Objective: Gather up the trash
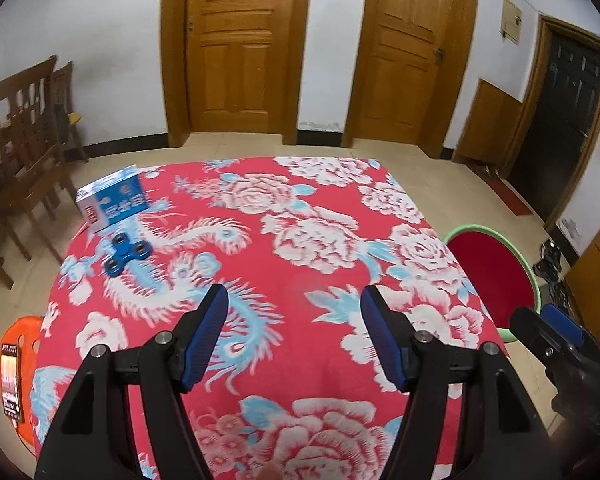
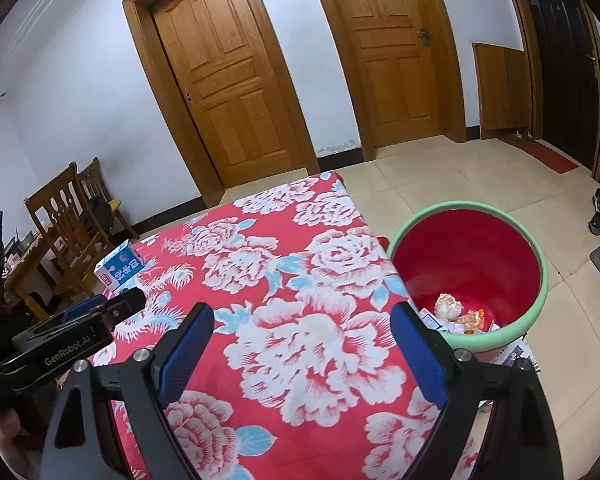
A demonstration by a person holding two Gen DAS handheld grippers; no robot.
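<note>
A: So, where do both claws stand?

B: Both hang over the table (image 1: 300,248), which is draped in a red cloth with white peonies and pale blue leaves. The left gripper (image 1: 294,300) has its blue pads spread, with only cloth showing between them. The right gripper (image 2: 302,320) is spread wider and carries nothing either.

A: And the trash?

B: It lies in the bin (image 2: 532,312), a red bucket with a pale green rim that stands on the tiled floor just beside the table's right edge. At the bottom I see a crumpled whitish wad (image 2: 447,306), an orange wrapper (image 2: 473,319) and some white paper scraps next to them.

A: What sits on the table?

B: A blue and white carton (image 1: 114,198) at the far left corner, and a blue fidget spinner (image 1: 125,254) just in front of it, close but apart.

A: Anything else around?

B: Wooden chairs (image 1: 24,140) at the left wall, two wooden doors (image 1: 236,48) beyond, and a phone (image 1: 13,384) with a lit screen on an orange stool (image 1: 28,336) at the table's near left.
</note>
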